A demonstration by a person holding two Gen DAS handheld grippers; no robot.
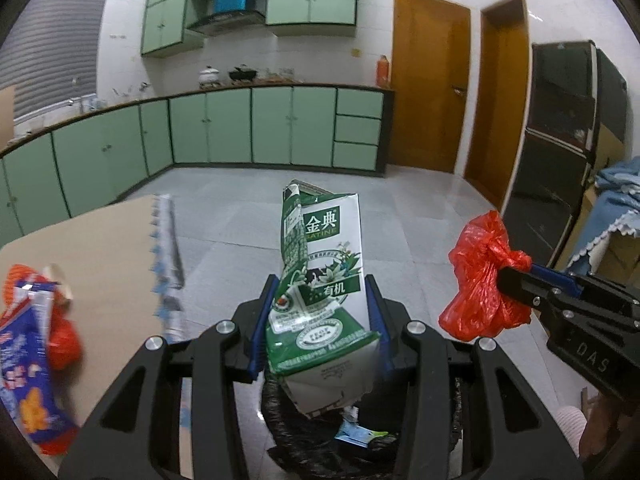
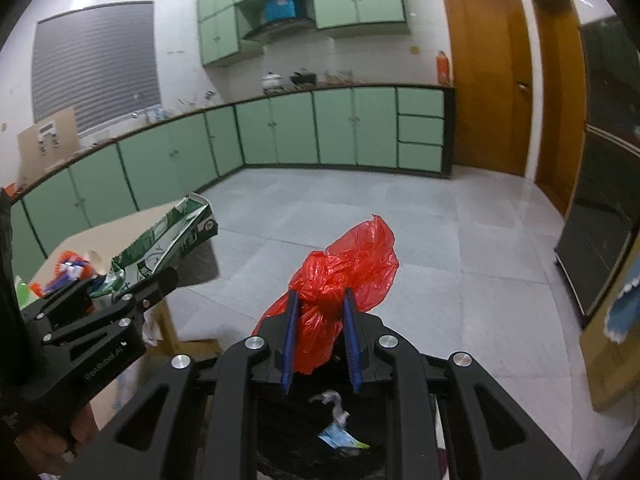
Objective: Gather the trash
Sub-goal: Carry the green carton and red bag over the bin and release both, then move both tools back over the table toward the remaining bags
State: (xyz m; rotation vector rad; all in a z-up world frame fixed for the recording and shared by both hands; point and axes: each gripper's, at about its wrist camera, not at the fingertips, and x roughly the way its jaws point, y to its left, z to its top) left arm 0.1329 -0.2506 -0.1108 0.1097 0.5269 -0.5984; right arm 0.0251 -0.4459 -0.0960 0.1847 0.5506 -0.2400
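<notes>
My left gripper (image 1: pixel 322 288) is shut on a crushed green and white milk carton (image 1: pixel 324 264) and holds it upright above a black-lined trash bin (image 1: pixel 320 440). The carton also shows in the right wrist view (image 2: pixel 168 240). My right gripper (image 2: pixel 320 300) is shut on a knotted red plastic bag (image 2: pixel 344 272) and holds it above the same bin (image 2: pixel 320 420), which has some scraps inside. In the left wrist view the right gripper (image 1: pixel 516 276) with the red bag (image 1: pixel 480 280) is just to the right of the carton.
A tan table (image 1: pixel 100 248) stands at the left with snack wrappers (image 1: pixel 28 344) and a rolled paper (image 1: pixel 168 256) on it. Green cabinets (image 1: pixel 240 128) line the far wall. Wooden doors (image 1: pixel 428 80) and a dark cabinet (image 1: pixel 560 140) are at the right.
</notes>
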